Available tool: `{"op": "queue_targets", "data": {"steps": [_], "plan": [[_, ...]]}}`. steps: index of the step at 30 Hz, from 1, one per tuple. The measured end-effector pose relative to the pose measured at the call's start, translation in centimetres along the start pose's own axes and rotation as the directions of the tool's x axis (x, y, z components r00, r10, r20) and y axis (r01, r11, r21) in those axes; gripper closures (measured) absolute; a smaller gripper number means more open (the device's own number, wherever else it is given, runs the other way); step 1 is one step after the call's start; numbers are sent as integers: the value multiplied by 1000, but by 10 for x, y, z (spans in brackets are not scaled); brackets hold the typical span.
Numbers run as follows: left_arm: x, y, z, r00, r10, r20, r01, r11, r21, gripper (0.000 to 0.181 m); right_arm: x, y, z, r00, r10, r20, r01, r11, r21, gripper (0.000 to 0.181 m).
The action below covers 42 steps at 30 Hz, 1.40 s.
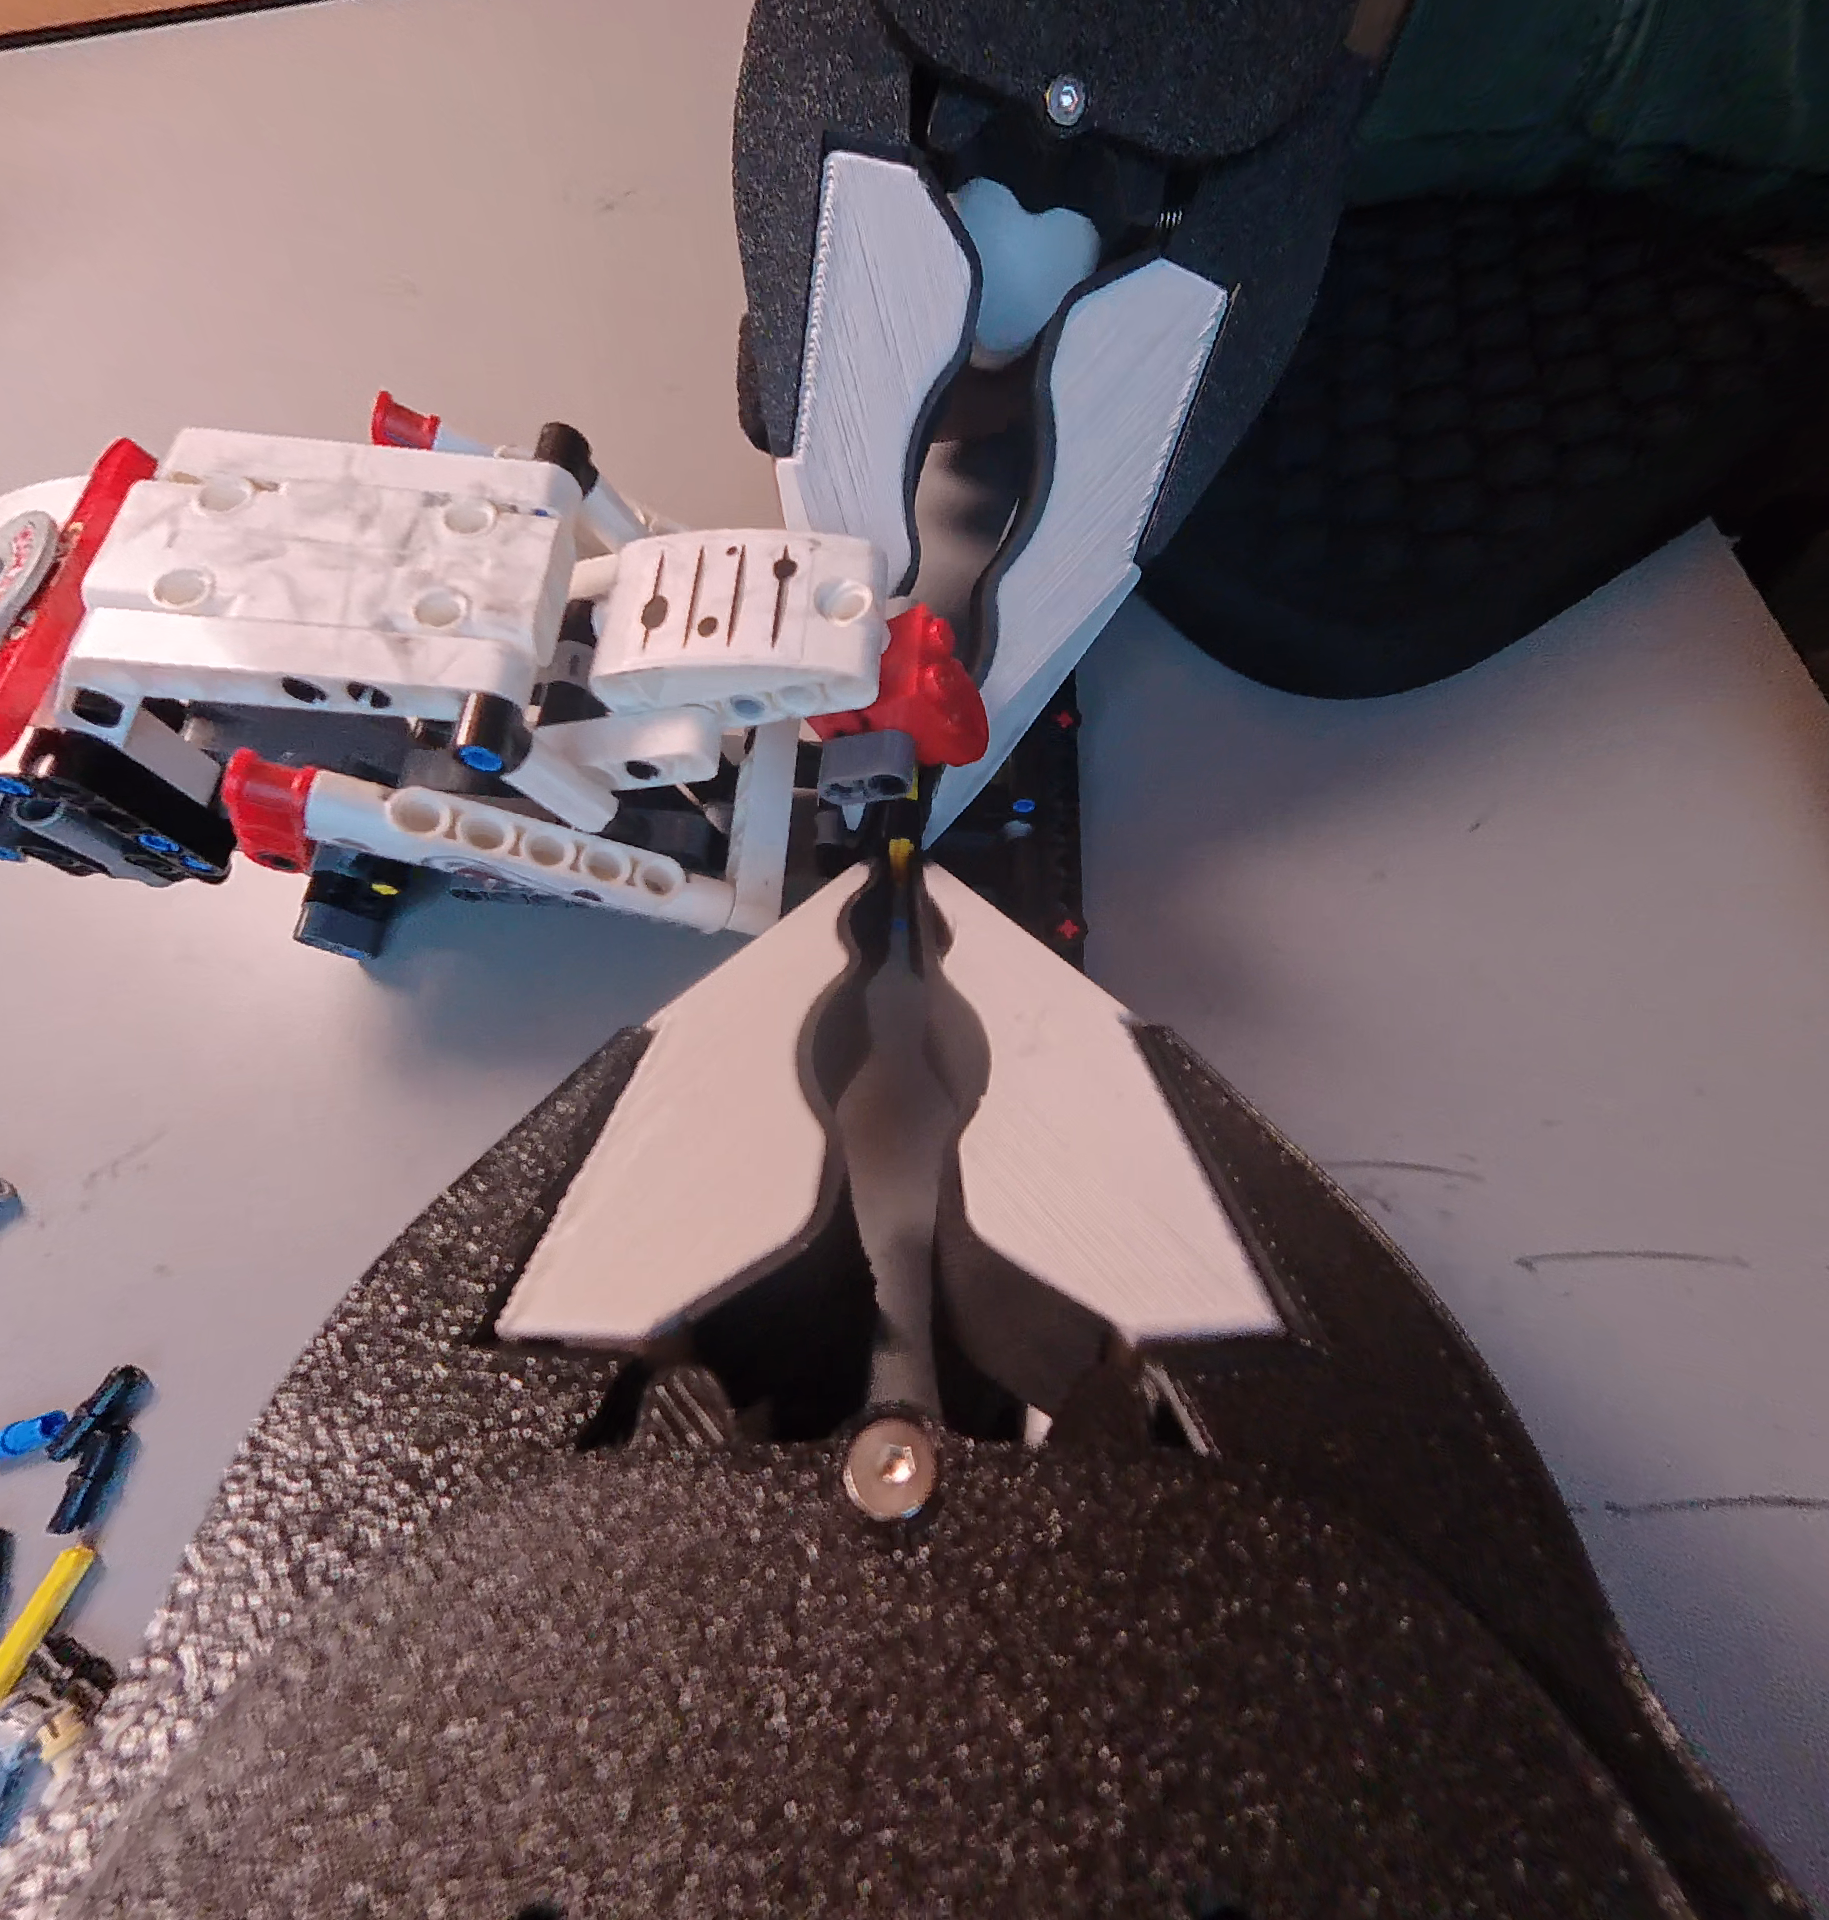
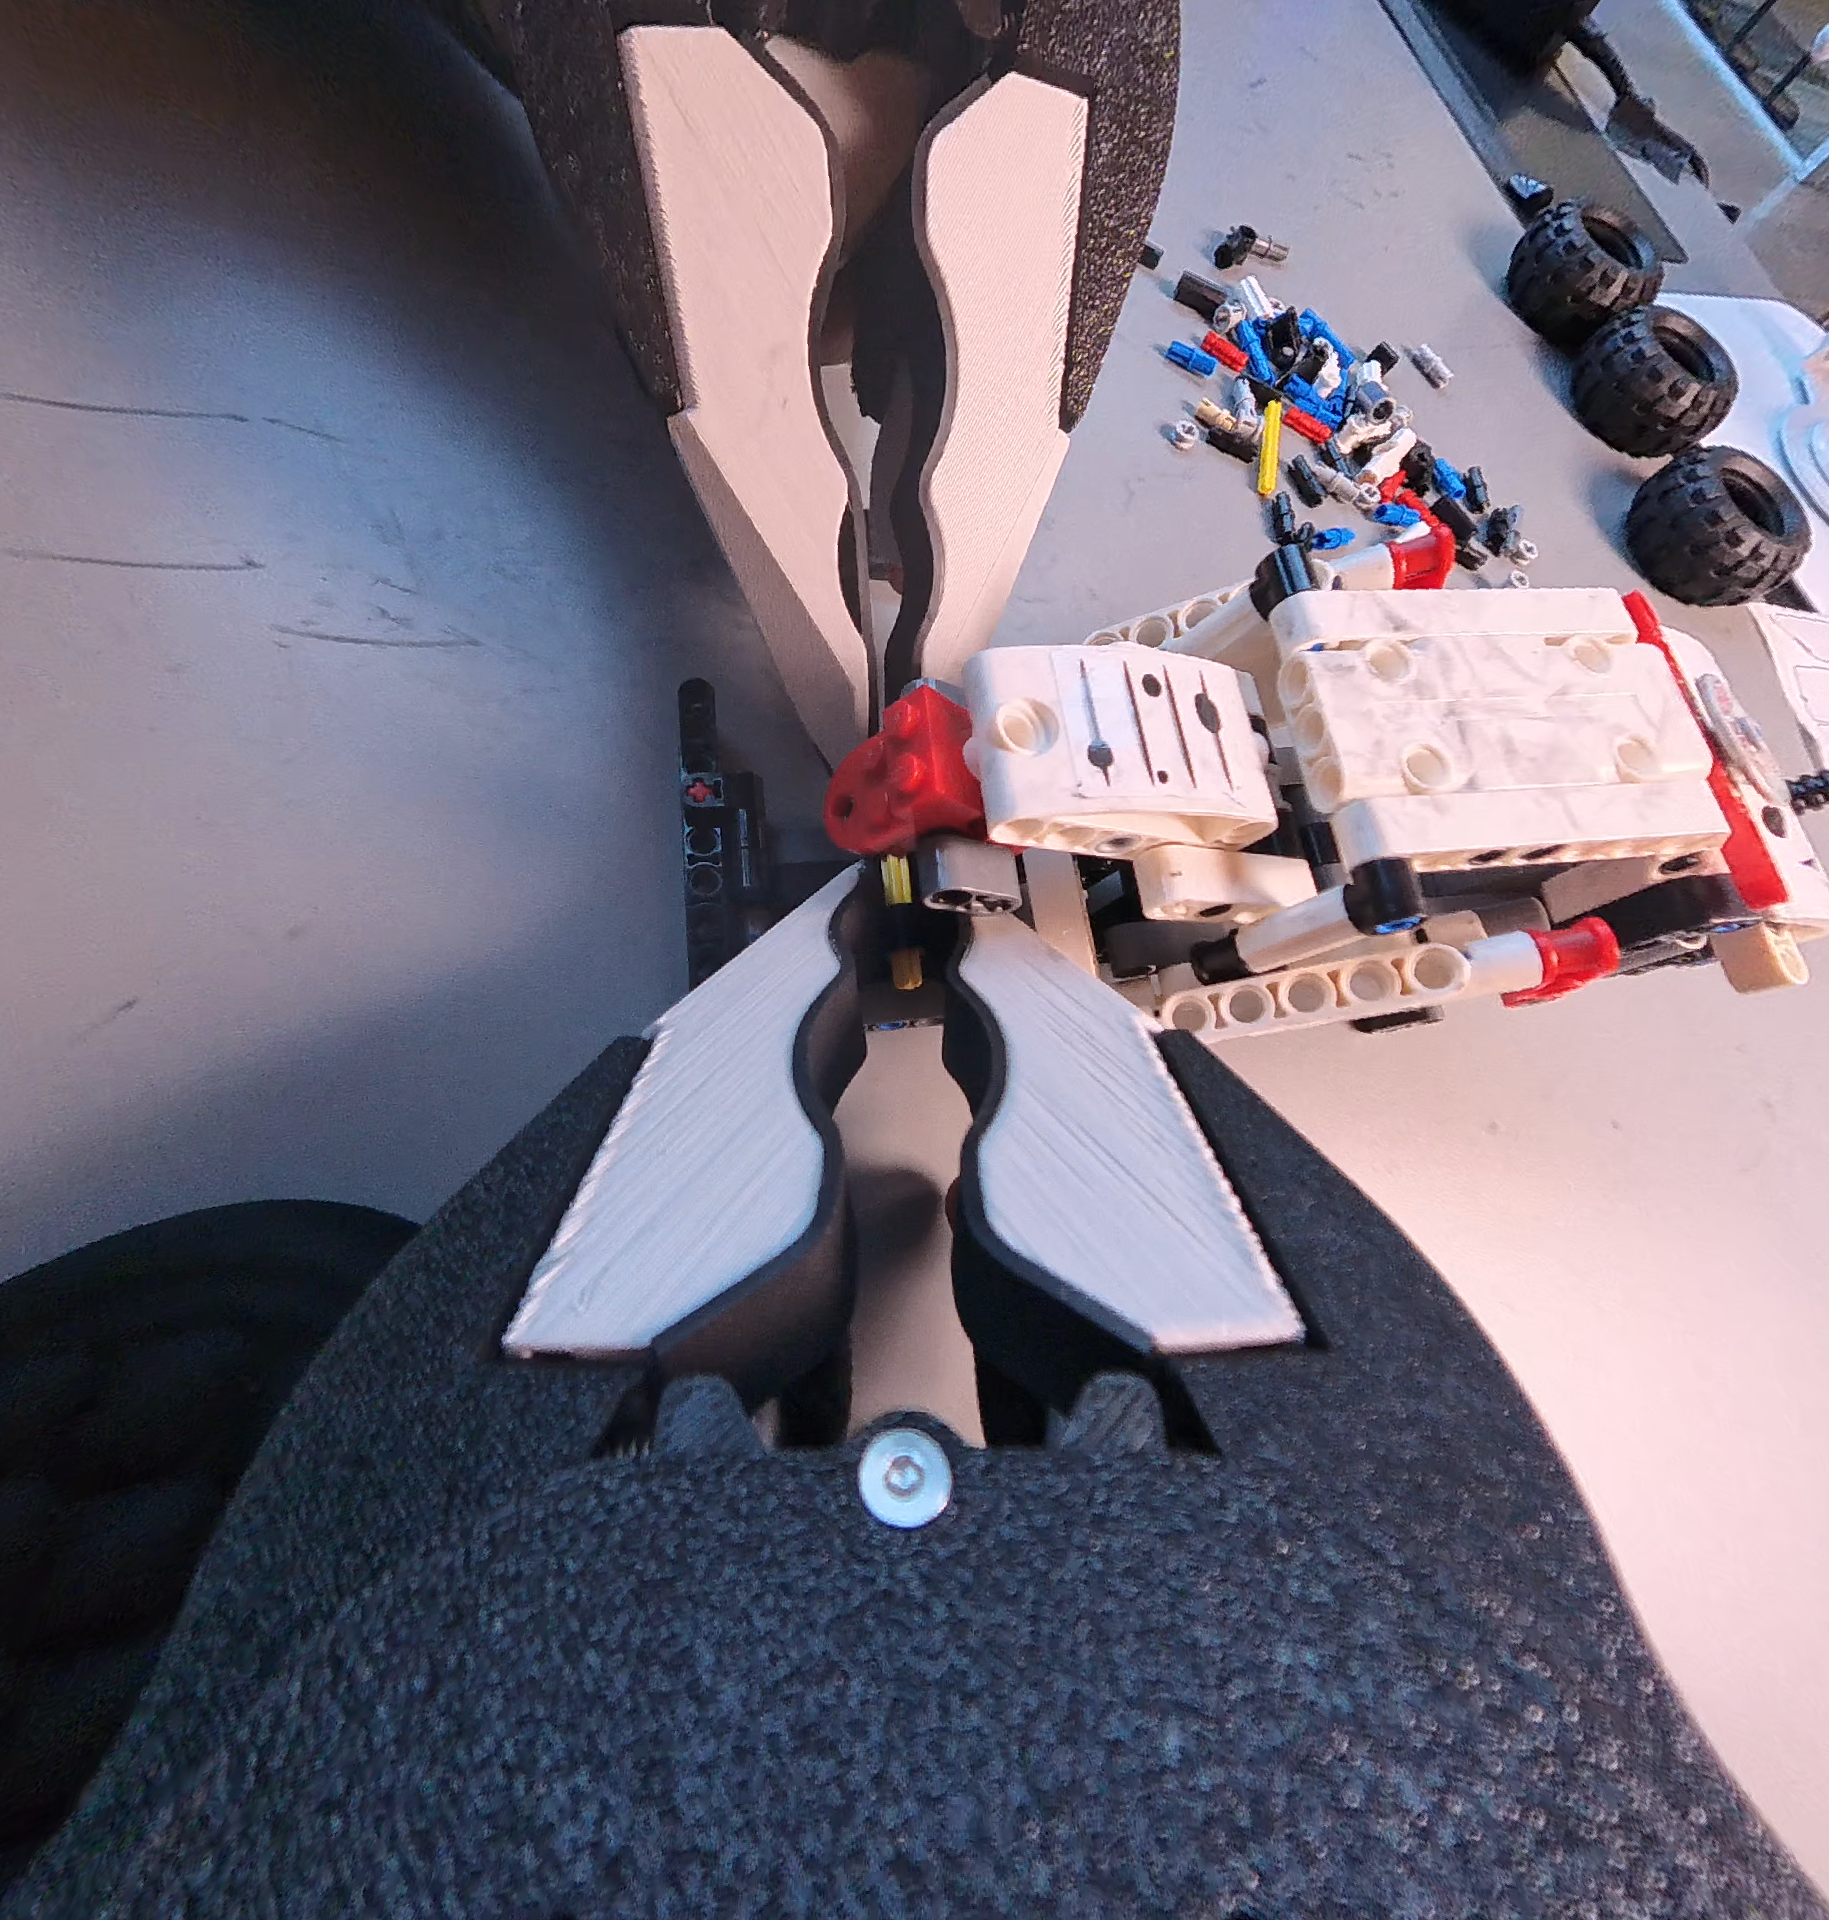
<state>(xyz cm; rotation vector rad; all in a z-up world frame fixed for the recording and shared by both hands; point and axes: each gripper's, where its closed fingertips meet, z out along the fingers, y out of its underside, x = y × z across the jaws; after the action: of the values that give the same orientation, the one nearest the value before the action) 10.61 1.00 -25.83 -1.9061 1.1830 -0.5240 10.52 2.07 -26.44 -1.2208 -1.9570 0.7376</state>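
Both grippers, left gripper [image 1: 894,883] and right gripper [image 2: 894,914], clenched on white-red-black brick vehicle [image 1: 370,644].

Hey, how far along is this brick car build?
Done: the white-and-red car body looks assembled. In hand: the left gripper and right gripper meet at its red end piece, by a yellow pin. Left: three black tyres lie unmounted, loose pins nearby.
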Motion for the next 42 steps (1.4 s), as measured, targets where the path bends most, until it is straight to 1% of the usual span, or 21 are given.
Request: {"op": "queue_targets", "data": {"steps": [5, 6, 7, 8, 9, 11, 12, 13, 16, 18, 20, 21, 23, 28, 30, 32, 33, 36, 38, 39, 42], "plan": [[2, 4, -3, 1000, -6, 1, 6, 1000, -8, 181, -1, 0, 0, 1000, 0, 5, 0, 1000, -4, 175], [-5, 17, -8, 999, 13, 38, -11, 998, -61, 181, 4, 7, -6, 1000, 24, -8, -24, 1000, -14, 175], [-14, 28, -20, 997, -16, 75, 21, 998, -66, 181, 13, 15, -14, 997, 68, -42, -69, 997, -17, 176], [-16, 24, -32, 995, -66, 78, 66, 998, 1, 181, 17, 19, -18, 996, 57, -74, -59, 998, -21, 176], [-11, 20, -35, 996, -56, 74, 55, 998, 17, 181, 11, 14, -15, 998, 23, -60, -24, 1000, -17, 176], [8, 15, -22, 1000, -21, 11, 22, 1000, -21, 181, -5, -3, 1, 1000, -15, 15, 15, 1000, 8, 175], [10, 15, -17, 1000, -3, 3, 3, 999, -38, 181, -7, -6, 4, 999, -22, 30, 22, 1000, 10, 175], [9, 15, -16, 1000, 2, 3, -2, 999, -40, 181, -6, -6, 4, 999, -19, 29, 19, 1000, 11, 175], [6, 9, -22, 997, -68, -24, 69, 997, 20, 181, -8, -6, 4, 999, -46, 11, 46, 999, 7, 175], [6, 13, -22, 997, -72, -19, 72, 997, 5, 169, -9, -8, 4, 998, -62, 4, 62, 998, 6, 175], [6, 15, -24, 996, -84, -22, 84, 996, 4, 168, -9, -7, 3, 999, -51, -4, 51, 999, -5, 171], [4, 16, -25, 996, -91, -17, 91, 996, 4, 169, -10, -7, 2, 999, -46, -4, 46, 999, -12, 162], [5, 15, -26, 996, -89, -18, 90, 996, 12, 170, -10, -5, -5, 999, -33, -31, 32, 999, -44, 154], [8, 17, -22, 999, -49, -4, 49, 998, -26, 168, -16, 7, -24, 987, 119, -104, -136, 976, -172, 154], [2, 19, -28, 999, -40, 12, 40, 999, -33, 169, -16, 9, -25, 953, 231, -195, -268, 944, -192, 154], [-8, 18, -37, 997, -70, 29, 70, 998, -3, 168, -13, 9, -25, 872, 388, -298, -451, 874, -183, 149], [-15, 17, -42, 995, -86, 49, 85, 996, 8, 168, -12, 6, -23, 834, 442, -331, -511, 845, -158, 143], [-28, 19, -51, 987, -100, 123, 98, 995, 23, 163, -14, -5, -13, 752, 508, -420, -591, 801, -89, 117], [-33, 18, -55, 982, -102, 159, 98, 995, 37, 160, -13, -7, -5, 707, 516, -484, -616, 786, -61, 114], [-34, 17, -56, 980, -105, 167, 99, 994, 43, 160, -10, -3, -4, 696, 484, -530, -608, 791, -76, 112], [-37, 18, -59, 975, -97, 198, 89, 995, 47, 159, -1, -7, -5, 697, 448, -560, -583, 808, -79, 146]]}}
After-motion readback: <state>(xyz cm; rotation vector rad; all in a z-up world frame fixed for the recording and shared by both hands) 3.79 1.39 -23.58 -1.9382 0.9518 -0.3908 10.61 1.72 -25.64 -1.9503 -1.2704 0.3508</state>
